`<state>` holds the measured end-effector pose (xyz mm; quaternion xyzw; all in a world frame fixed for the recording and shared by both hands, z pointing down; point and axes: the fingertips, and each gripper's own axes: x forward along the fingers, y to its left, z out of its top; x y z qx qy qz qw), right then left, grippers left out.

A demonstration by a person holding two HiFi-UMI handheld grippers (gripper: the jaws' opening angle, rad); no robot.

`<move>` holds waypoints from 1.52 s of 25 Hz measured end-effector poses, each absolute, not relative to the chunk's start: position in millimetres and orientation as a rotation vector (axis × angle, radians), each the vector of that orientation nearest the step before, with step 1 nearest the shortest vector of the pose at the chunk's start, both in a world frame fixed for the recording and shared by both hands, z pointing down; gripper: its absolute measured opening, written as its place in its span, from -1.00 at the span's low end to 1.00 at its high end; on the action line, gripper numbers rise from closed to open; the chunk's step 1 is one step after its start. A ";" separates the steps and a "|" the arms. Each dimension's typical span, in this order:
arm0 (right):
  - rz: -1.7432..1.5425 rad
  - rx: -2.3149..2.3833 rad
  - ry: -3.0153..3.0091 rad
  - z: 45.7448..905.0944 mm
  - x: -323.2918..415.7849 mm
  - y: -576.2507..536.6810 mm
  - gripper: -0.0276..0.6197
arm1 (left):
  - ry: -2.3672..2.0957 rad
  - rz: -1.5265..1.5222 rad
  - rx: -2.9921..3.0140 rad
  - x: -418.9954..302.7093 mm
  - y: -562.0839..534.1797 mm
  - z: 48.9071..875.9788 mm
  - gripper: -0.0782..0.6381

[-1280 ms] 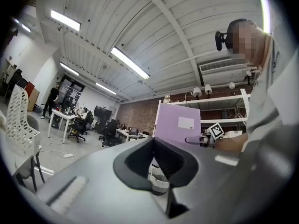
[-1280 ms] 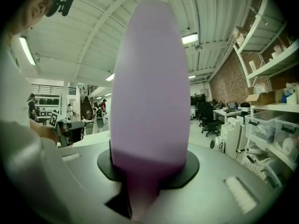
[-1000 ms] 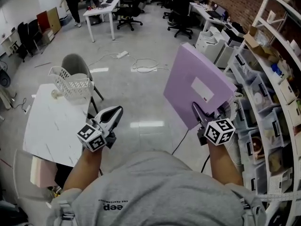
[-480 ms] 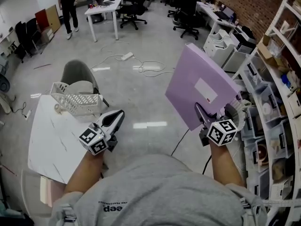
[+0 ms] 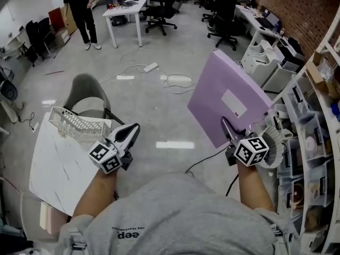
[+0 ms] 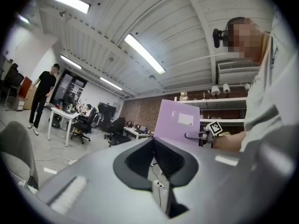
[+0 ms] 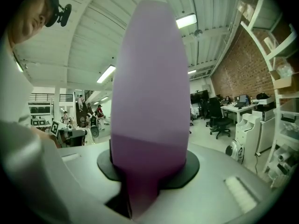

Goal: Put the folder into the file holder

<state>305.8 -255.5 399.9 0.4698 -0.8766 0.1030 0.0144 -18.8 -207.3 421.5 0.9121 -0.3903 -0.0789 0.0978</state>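
Note:
A large purple folder (image 5: 228,97) with a white label stands upright over the floor, clamped at its lower edge by my right gripper (image 5: 229,130). In the right gripper view the folder (image 7: 149,78) fills the middle and the right gripper (image 7: 140,190) is shut on its bottom edge. The white mesh file holder (image 5: 77,124) sits on the far corner of a white table (image 5: 58,163) at the left. My left gripper (image 5: 131,133) hovers just right of the table with its jaws together and nothing in them. From the left gripper (image 6: 155,171) view, the folder (image 6: 180,122) shows beyond it.
A grey chair (image 5: 87,92) stands behind the table. Shelves with storage bins (image 5: 313,121) line the right side. Cables (image 5: 172,79) lie on the floor ahead. A person (image 5: 79,7) stands near a desk (image 5: 130,9) at the back left, among several office chairs.
The view has swung: table and file holder sit lower and nearer in the picture. The person at the back has walked closer. Both grippers keep their places, the folder still held.

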 end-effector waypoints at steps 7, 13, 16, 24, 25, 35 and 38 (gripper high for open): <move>0.299 1.277 -2.778 397.8 335.0 -348.4 -0.55 | -1.282 -0.245 2.619 23.0 -281.1 416.5 -0.61; 0.358 1.263 -2.766 413.5 319.8 -383.7 -0.55 | -1.272 -0.226 2.619 9.7 -316.6 422.3 -0.61; 0.366 1.291 -2.752 415.0 305.9 -390.8 -0.55 | -1.239 -0.233 2.628 -5.7 -334.2 425.4 -0.61; 0.324 1.293 -2.776 389.1 257.5 -403.9 -0.56 | -1.275 -0.253 2.656 -65.5 -354.8 416.9 -0.61; 0.306 1.271 -2.788 383.0 249.8 -408.5 -0.56 | -1.301 -0.252 2.652 -72.7 -355.1 415.7 -0.61; 0.179 0.842 -2.976 331.4 106.2 -449.1 -0.58 | -1.699 -0.299 2.496 -170.4 -307.8 395.5 -0.61; 0.167 0.675 -3.021 324.6 48.6 -450.7 -0.58 | -1.849 -0.291 2.408 -203.7 -279.8 395.2 -0.61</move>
